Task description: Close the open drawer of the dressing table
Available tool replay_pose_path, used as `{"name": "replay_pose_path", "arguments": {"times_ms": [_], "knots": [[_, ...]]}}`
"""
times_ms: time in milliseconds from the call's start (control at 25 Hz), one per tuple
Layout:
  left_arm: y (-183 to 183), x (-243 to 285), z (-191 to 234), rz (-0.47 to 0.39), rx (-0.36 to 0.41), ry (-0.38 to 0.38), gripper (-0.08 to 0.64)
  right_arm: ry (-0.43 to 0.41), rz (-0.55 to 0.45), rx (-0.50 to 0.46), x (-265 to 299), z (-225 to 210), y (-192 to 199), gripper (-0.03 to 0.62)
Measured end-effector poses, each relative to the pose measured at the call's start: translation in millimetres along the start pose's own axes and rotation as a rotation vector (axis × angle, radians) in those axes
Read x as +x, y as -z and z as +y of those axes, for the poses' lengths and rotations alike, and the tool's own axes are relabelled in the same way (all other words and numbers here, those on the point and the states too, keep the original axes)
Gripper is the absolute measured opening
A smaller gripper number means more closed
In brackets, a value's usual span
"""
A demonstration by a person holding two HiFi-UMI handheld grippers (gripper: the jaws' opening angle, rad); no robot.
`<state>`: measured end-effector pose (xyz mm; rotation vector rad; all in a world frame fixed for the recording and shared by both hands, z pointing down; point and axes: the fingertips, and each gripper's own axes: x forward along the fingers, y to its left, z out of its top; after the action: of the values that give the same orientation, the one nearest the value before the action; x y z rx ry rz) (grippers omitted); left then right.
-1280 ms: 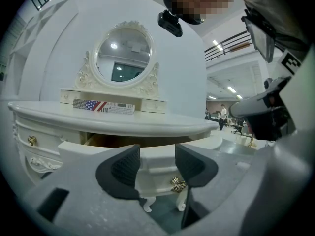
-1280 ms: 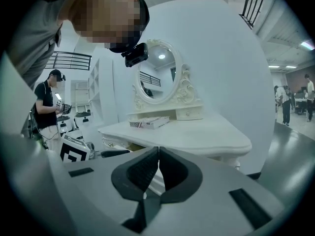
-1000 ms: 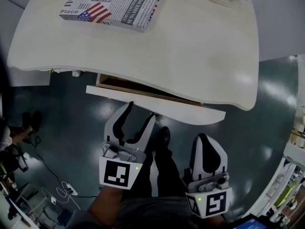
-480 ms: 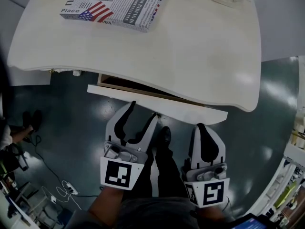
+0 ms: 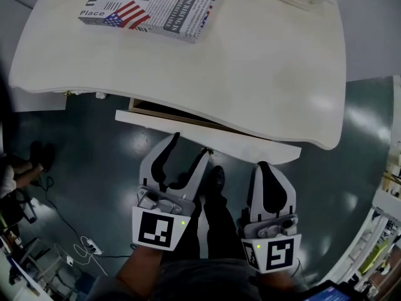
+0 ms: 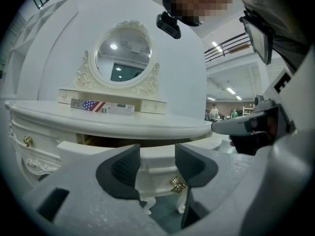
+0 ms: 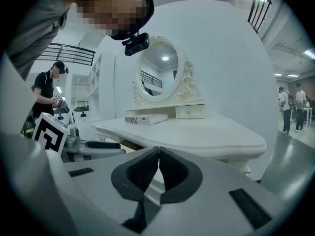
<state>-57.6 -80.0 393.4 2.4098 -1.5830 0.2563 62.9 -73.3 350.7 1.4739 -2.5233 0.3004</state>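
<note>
Now, left gripper: jaws spread wide, nothing held. Its own view frames the drawer front between them, with the brass knob low, close to the right-hand jaw.
Drawer: pulled partway out from under the dressing table top, a dark gap showing behind its white front. Both grippers sit close before that front; contact cannot be told.
Right gripper: jaws pressed together, empty, tip aimed at the right part of the drawer front.
Risk, skew: a push that leads on one side would likely cock the drawer in its runners and jam it.
Risk, slip: the open left jaws could catch the knob, or a tip could ride off the panel's edge.
Around: cable and power strip on the dark floor at far left, well apart; printed box at the back of the tabletop; oval mirror behind it.
In the way: nothing between grippers and drawer front. The person's shoe sits below, between the two grippers.
</note>
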Motion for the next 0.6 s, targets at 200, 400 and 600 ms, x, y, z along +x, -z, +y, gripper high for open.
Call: {"name": "replay_pose_path", "arguments": {"times_ms": [200,400,600], "knots": [[-1,4,2,-0.005,0.001,0.003,0.233,-0.009,-0.005,-0.002,1,3,-2,0.014],[-3,8,4,-0.01,0.01,0.005,0.233,-0.014,-0.009,-0.021,1,4,-3,0.014],[-4,13,6,-0.015,0.008,0.005,0.233,-0.008,-0.011,-0.022,1,1,-5,0.014]]}}
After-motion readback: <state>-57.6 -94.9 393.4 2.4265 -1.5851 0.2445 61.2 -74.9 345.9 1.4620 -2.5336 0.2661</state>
